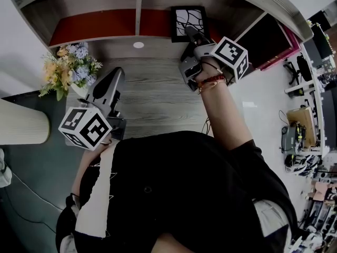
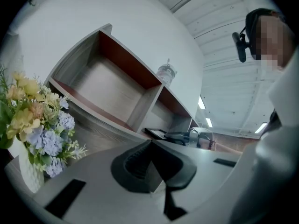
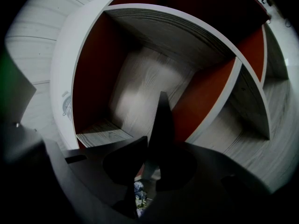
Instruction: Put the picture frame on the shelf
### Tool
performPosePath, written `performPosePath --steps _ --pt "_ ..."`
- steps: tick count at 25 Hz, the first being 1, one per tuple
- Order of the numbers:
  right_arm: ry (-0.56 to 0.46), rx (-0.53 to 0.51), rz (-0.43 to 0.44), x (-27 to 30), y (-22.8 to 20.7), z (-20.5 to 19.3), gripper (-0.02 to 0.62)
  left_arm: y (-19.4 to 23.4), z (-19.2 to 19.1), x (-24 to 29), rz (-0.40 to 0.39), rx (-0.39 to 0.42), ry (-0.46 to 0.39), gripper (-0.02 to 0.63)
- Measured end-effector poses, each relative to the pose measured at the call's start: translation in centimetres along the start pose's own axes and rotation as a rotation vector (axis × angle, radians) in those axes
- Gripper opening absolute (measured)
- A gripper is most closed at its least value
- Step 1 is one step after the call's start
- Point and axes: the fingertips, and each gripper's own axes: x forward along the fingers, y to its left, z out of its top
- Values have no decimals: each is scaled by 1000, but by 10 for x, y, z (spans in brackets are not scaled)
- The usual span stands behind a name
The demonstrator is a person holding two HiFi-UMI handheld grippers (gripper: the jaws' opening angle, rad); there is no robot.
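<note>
**A:** The right gripper is closed narrow on the frame. It grips the lower edge and holds the frame upright, straight ahead of the gripper at the mouth of the shelf.

**B:** A low grip probably lets the frame's foot meet the shelf board while the gripper can back straight out. What about the left gripper?

**A:** Its jaws are together with nothing between them. It hangs level above the bench, well behind the right gripper, with the flowers just off its left side. It looks parked to keep clear.

**B:** Do the views differ?

**A:** The head view alone shows the frame's patterned face. The right gripper view shows the frame edge-on, a thin dark blade between the jaws, with a bare bay beyond. Only the left gripper view shows a jar on top of the shelf. Whether the frame already rests on the board, no view settles.
</note>
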Motion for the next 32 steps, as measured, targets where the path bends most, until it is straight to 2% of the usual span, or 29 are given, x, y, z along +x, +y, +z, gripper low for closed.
performPosePath --steps 15,25,32 --pt "7 -52 -5 8 7 2 61 5 0 0 1 -7 2 12" --pt "-10 -354 -115 2 12 7 103 6 0 -2 2 -8 2 12" --pt "26 -514 -173 4 14 4 204 9 -1 -3 1 -13 5 12"
